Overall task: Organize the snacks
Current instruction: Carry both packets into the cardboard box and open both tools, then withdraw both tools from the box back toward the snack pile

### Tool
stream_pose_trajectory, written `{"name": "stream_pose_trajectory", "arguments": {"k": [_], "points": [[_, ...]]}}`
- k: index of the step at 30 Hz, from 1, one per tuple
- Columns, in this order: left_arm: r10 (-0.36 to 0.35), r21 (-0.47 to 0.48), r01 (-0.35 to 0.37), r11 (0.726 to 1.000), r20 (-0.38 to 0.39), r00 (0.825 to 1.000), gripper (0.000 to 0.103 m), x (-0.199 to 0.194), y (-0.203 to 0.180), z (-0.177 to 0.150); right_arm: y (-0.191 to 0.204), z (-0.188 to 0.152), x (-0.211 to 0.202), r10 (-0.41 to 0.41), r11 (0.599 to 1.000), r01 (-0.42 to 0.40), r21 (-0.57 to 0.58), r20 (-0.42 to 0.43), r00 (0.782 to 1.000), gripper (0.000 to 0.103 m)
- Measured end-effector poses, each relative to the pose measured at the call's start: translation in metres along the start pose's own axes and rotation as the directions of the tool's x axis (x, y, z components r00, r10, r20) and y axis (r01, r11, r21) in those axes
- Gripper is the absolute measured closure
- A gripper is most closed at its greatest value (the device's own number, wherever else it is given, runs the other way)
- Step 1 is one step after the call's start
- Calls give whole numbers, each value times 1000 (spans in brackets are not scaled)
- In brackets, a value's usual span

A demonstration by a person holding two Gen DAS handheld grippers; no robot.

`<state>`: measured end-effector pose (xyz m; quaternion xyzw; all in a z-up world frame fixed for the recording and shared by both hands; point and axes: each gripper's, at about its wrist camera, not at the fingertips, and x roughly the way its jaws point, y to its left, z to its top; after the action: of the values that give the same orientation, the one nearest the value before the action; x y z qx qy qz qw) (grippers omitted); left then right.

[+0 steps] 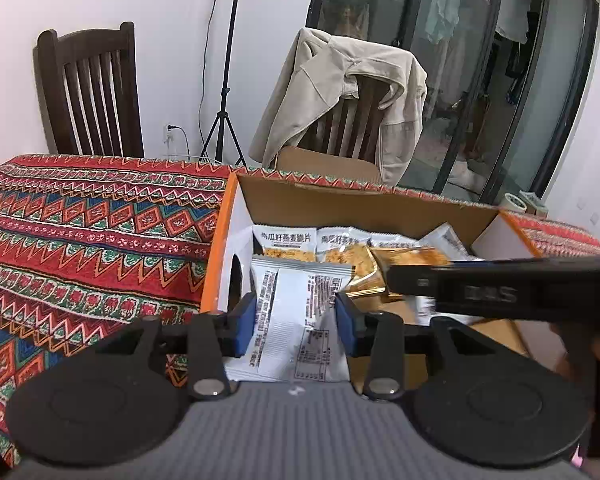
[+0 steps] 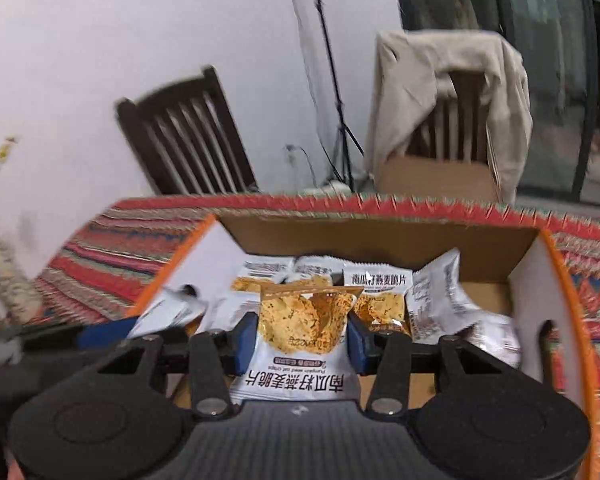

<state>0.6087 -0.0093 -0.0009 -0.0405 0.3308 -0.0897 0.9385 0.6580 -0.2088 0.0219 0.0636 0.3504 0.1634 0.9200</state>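
Left wrist view: the left tool [image 1: 296,322] sits low in the centre of the frame, its blue pads [image 1: 247,324] pressed against the sides of a white snack packet [image 1: 296,316] with its printed back facing the camera. The tool is clenched on that packet, which hangs over the near edge of the cardboard box [image 1: 340,196]. The box fills the centre and right of the frame, open at the top, orange on the outside, resting on the bench under a red patterned cloth [image 1: 80,232]. More packets [image 1: 288,240] stand along its far wall. Cutting in from the right edge comes the right tool [image 1: 388,276], dark and blurred, with a gold-topped packet [image 1: 364,280] at its tip.

Right wrist view: the right tool [image 2: 302,336] holds low centre, pads on either side of a snack packet [image 2: 304,328] showing golden crisps, its label upside down to the camera. A firm grasp, over the same box [image 2: 380,232]. Other packets [image 2: 378,280] line the box behind it and one [image 2: 436,300] leans at the right. The left tool [image 2: 104,330] shows blurred at the lower left edge with a white packet [image 2: 164,312].

Upper part of both frames: a dark wooden chair [image 1: 88,88] and another chair with a beige jacket [image 1: 340,92] draped over it.
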Motion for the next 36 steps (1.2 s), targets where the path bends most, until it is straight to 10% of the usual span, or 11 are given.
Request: {"name": "stream_pose_trajectory", "arguments": {"k": [8,17,23,36], "points": [[-29,37,27,999,31,999,48,-16,7,-1,6,-1,37,58,998,-55,40,-56,997,32],[-43,105,32,994,104,994,29,-119,9,-25,10,-17,-64,31,997,-25,-69,84,996,24],[-57,161,24,987,204,977,16,-217,-5,-96,36,-81,-175,-60,953,138,-270,278,959,17],[25,103,-61,993,317,948,2,-375,-33,-233,79,-254,-350,-49,926,187,-329,387,921,3]]}}
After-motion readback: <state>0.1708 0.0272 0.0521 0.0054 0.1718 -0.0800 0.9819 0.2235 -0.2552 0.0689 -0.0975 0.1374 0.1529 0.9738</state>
